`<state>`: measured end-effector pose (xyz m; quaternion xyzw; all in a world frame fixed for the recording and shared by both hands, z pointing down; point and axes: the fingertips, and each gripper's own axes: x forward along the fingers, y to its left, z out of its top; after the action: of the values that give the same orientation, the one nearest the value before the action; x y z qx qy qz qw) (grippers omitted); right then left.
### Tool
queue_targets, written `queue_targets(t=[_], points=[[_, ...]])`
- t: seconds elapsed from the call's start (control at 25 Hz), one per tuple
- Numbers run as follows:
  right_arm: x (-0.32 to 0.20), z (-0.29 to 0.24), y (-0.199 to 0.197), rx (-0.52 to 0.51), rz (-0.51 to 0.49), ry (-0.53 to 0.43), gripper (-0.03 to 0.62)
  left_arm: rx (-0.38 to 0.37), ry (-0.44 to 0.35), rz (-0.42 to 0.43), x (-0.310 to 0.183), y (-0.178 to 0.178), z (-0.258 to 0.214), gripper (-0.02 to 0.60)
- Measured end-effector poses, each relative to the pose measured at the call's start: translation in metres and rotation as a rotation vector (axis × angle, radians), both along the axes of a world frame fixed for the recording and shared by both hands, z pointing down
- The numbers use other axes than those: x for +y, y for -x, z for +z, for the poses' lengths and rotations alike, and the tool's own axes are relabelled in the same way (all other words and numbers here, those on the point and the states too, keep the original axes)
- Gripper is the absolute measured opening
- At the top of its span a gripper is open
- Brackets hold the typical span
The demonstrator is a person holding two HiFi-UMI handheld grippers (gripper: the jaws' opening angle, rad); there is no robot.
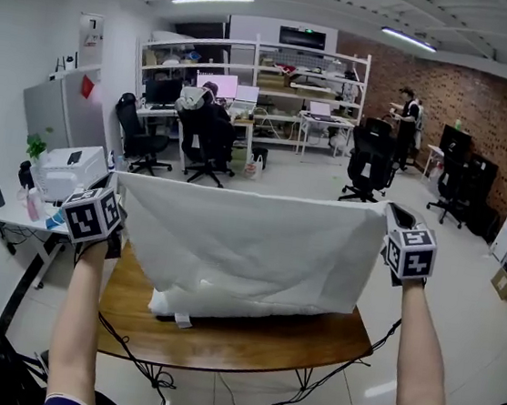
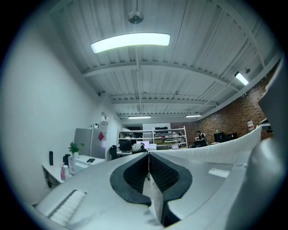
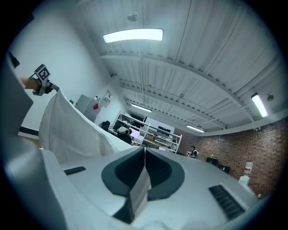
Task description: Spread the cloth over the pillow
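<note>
A round wooden table point(image 1: 236, 343) stands before office chairs point(image 1: 369, 164), shelves point(image 1: 287, 75) and a brick wall point(image 1: 502, 118).

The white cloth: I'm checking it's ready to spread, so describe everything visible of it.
The cloth is plain white, thin fabric, slightly wrinkled, held up as a wide sheet with its top edge nearly level. The left gripper and right gripper are each shut on an upper corner. Its lower edge hangs by the white pillow on the wooden table; whether they touch is unclear.

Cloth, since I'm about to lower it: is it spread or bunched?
Spread: the cloth hangs as a flat sheet stretched between left gripper and right gripper, each shut on a top corner, above the pillow.
</note>
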<state>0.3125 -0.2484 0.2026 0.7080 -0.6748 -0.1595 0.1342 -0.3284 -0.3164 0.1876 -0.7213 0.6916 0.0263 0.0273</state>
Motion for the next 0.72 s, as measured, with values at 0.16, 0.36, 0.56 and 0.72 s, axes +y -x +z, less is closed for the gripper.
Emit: queue_targets(t=[0.16,0.36,0.56,0.72], points=[[-0.009,-0.017,0.004,0.008,0.001,-0.017,0.023,-0.002,-0.006,0.000,-0.005,0.006,-0.010,0.014],[-0.012,-0.036,0.015,0.017,0.003,-0.045,0.023,-0.001,-0.032,0.004,-0.003,0.021,-0.025,0.014],[-0.011,-0.043,0.025,0.021,0.010,-0.060,0.023,-0.006,-0.041,0.012,0.005,0.031,-0.028,0.014],[-0.009,-0.045,0.029,0.025,0.005,-0.065,0.023,-0.005,-0.048,0.017,0.014,0.035,-0.029,0.014]])
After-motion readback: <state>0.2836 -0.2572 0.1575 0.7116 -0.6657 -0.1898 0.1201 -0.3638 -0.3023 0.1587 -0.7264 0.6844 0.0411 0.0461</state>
